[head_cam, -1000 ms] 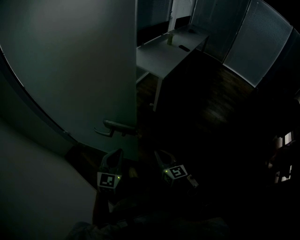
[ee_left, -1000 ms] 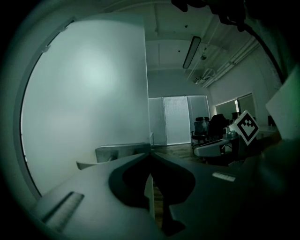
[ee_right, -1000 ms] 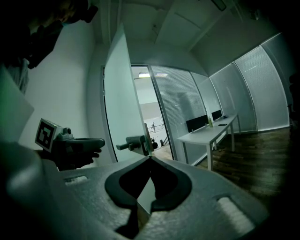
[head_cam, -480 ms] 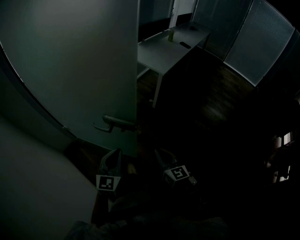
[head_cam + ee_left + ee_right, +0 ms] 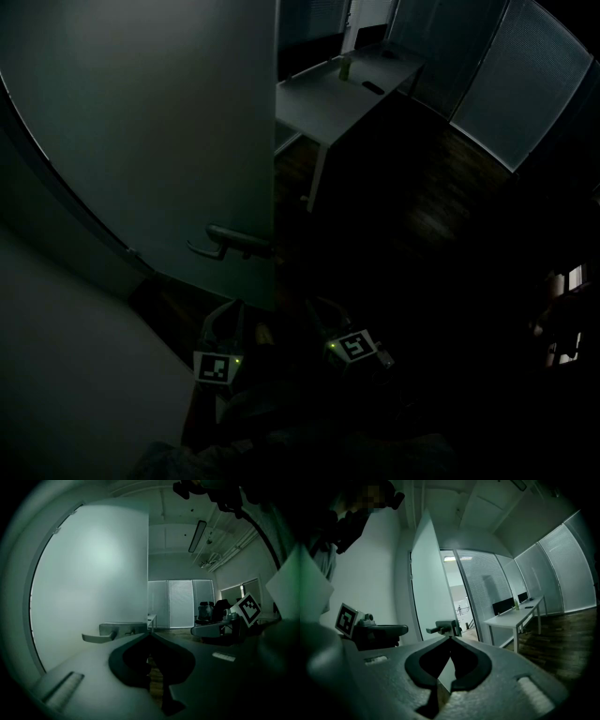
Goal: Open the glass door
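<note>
Two grippers sit nearest me, both on the near side of the tall frosted glass door (image 5: 150,141), which stands swung open with its free edge turned towards me. My left gripper (image 5: 228,314) hangs just short of that edge with its jaws pressed together tip to tip and nothing between them. My right gripper (image 5: 317,309) is just right of the door's edge, facing the open gap, and its jaws are likewise closed and empty. Low on the door, close to the free edge, the grey metal lever handle (image 5: 230,241) juts out level, and I see it clear of both grippers, touched by neither. Past the door's edge the dark wooden floor (image 5: 422,206) runs away into the room. Further beyond the door stands a long white desk (image 5: 328,108), carrying a small pale-green upright object (image 5: 343,67) and a flat dark item (image 5: 372,88) that I cannot identify in this dim light. Farthest from the door, a wall of glass panels with closed slatted blinds (image 5: 525,84) curves across the back.
</note>
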### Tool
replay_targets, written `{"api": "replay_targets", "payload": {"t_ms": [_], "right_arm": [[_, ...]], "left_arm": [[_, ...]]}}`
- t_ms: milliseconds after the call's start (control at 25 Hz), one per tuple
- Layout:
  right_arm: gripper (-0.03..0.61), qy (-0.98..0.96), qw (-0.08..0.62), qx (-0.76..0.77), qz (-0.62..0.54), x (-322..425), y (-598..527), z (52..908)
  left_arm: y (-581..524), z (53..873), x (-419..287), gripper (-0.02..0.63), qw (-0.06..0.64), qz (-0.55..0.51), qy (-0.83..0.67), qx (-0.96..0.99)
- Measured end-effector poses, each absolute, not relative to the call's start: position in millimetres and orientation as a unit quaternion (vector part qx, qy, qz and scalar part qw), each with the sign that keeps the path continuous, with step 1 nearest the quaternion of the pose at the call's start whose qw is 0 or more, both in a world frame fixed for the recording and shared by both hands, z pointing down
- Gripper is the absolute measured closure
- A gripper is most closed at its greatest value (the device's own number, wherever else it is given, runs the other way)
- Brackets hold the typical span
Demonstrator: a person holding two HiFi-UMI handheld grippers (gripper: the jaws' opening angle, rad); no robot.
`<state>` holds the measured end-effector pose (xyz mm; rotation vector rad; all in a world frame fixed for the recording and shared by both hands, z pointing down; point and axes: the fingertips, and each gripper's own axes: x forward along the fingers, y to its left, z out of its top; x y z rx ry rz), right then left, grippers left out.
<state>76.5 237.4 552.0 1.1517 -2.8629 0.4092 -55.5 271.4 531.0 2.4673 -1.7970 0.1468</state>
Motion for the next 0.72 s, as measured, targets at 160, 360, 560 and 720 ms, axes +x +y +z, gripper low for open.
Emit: {"api": "replay_targets", "payload": {"t_ms": [160,360,560,720], "right_arm": [[0.577,-0.919,0.013,0.371,0.133,77.3,238.4,553.2],[0.577,-0.918,0.013,0.374,0.133,82.0,235.7,555.6],[0.577,-0.917,0.014,0.375,0.135,85.1,233.7,556.8],[0.577,-0.917,0.016,0.375,0.137,85.6,231.3,558.8]], "left_arm": [[271.9,534.4,-56.2,0.611,0.041,0.051,-0.589,0.806],[269.1,535.3,-55.7,0.611,0.039,0.05,-0.591,0.804],[268.1,537.5,-56.9,0.611,0.038,0.06,-0.593,0.802],[266.4,537.4,-57.7,0.611,0.039,0.061,-0.594,0.801]]}}
